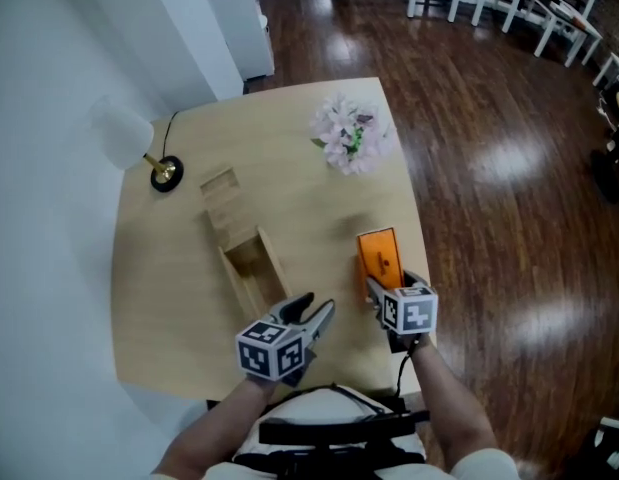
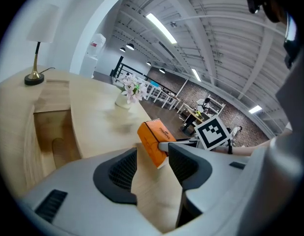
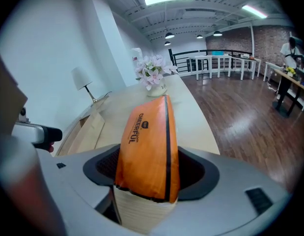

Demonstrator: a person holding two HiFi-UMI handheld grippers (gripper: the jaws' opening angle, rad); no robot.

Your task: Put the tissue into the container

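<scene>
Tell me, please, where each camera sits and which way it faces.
Head view: on the person's head, facing steeply down at the table; the forearms, left gripper and right gripper show.
Left gripper view: on the left gripper, facing along its open, empty jaws across the table; the right gripper shows.
Right gripper view: on the right gripper, facing along jaws shut on the tissue pack towards the flowers.
Shared: all three show the tissue pack, flowers and wooden container.

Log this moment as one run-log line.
right gripper: shut on tissue pack | left gripper: open, empty | wooden container: open on table, pack not yet inside
</scene>
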